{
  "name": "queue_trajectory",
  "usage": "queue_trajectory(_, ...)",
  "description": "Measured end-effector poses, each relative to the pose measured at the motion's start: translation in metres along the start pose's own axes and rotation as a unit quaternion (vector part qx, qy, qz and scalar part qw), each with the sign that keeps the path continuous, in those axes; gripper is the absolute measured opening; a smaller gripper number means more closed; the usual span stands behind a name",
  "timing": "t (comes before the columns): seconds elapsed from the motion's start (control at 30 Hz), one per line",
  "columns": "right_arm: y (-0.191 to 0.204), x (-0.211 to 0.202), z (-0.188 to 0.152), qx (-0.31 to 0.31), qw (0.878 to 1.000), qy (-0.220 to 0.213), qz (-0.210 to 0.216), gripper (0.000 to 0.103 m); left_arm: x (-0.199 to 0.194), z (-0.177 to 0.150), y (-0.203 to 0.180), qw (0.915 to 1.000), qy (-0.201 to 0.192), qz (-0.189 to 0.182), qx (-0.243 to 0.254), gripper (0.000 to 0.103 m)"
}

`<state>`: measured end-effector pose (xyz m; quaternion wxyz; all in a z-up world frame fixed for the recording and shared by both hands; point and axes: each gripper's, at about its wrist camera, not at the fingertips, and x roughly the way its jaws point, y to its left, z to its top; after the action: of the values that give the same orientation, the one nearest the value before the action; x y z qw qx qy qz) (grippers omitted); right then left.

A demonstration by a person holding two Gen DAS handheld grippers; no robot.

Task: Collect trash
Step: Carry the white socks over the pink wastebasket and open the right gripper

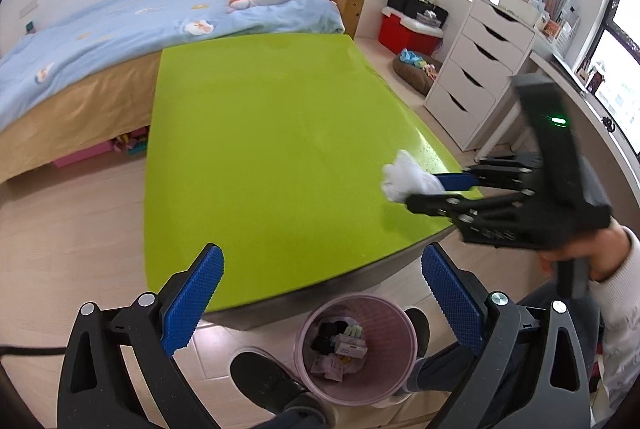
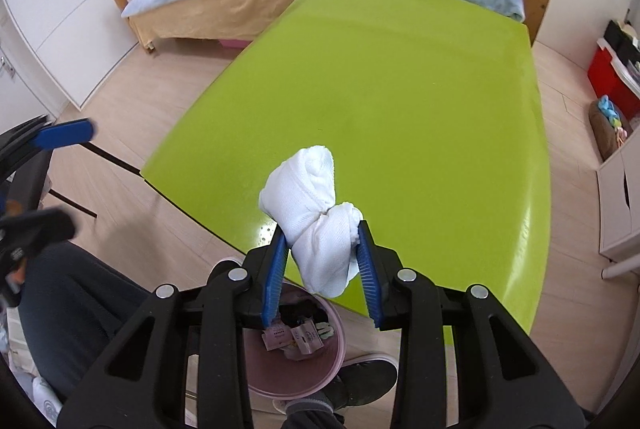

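While clamped between blue pads, white crumpled cloth (image 2: 316, 217) held in right gripper (image 2: 322, 261), jaws closed on lower part of wad, upper part bulging out past fingertips. Held above near right corner of green tabletop (image 2: 400, 101), by near edge; whether touching surface or just above it, cannot tell. Seen from left wrist view, same cloth (image 1: 404, 177) at tip of right gripper (image 1: 432, 191) over near right corner of tabletop (image 1: 260, 133), person's hand (image 1: 588, 253) gripping handle at right.

Left gripper (image 1: 320, 293) with jaws spread wide, nothing between pads, hovering over near edge of tabletop. Directly below, on floor just beside near edge, pink wastebasket (image 1: 356, 349), holding small wrappers, paper scraps and something dark. Same wastebasket (image 2: 296, 369) visible under right gripper in right wrist view, with shoe (image 2: 360, 377) beside it at near right. Two dark shoes flanking basket in left wrist view.

Beyond tabletop at far side, bed (image 1: 120, 29) with blue cover and plush toys. At far right, white drawer unit (image 1: 476, 69) and red box (image 1: 404, 33).
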<state>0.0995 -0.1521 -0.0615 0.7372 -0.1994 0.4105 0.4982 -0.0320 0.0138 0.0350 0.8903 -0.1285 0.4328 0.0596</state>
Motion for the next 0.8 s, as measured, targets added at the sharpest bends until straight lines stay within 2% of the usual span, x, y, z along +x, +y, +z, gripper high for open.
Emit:
queue_trajectory(0.4,-0.011,-0.020,-0.009,0.025,1.000,-0.015,-0.010,0.034,0.080,0.029,0.005,0.9960,0.079,0.020,0.039,0.095)
queue_trajectory(0.6,-0.016,-0.021,-0.009,0.031,0.999,-0.016,-0.012,0.034,0.094,0.032,0.013,0.9959,0.082,0.022,0.029,0.095)
queue_trajectory(0.67,-0.017,-0.020,-0.009,0.034,0.999,-0.016,-0.012,0.034,0.095,0.032,0.011,0.9959,0.084,0.018,0.030,0.078)
queue_trajectory(0.7,-0.017,-0.019,-0.009,0.035,0.999,-0.016,-0.013,0.034,0.097,0.031,0.011,0.9953,0.089,0.020,0.031,0.061)
queue_trajectory(0.73,-0.017,-0.018,-0.008,0.036,0.999,-0.017,-0.012,0.034,0.098,0.031,0.011,0.9949,0.093,0.022,0.032,0.036)
queue_trajectory(0.8,-0.017,-0.017,-0.008,0.038,0.999,-0.017,-0.013,0.034,0.099,0.031,0.011,0.9943,0.099,0.025,0.032,0.004)
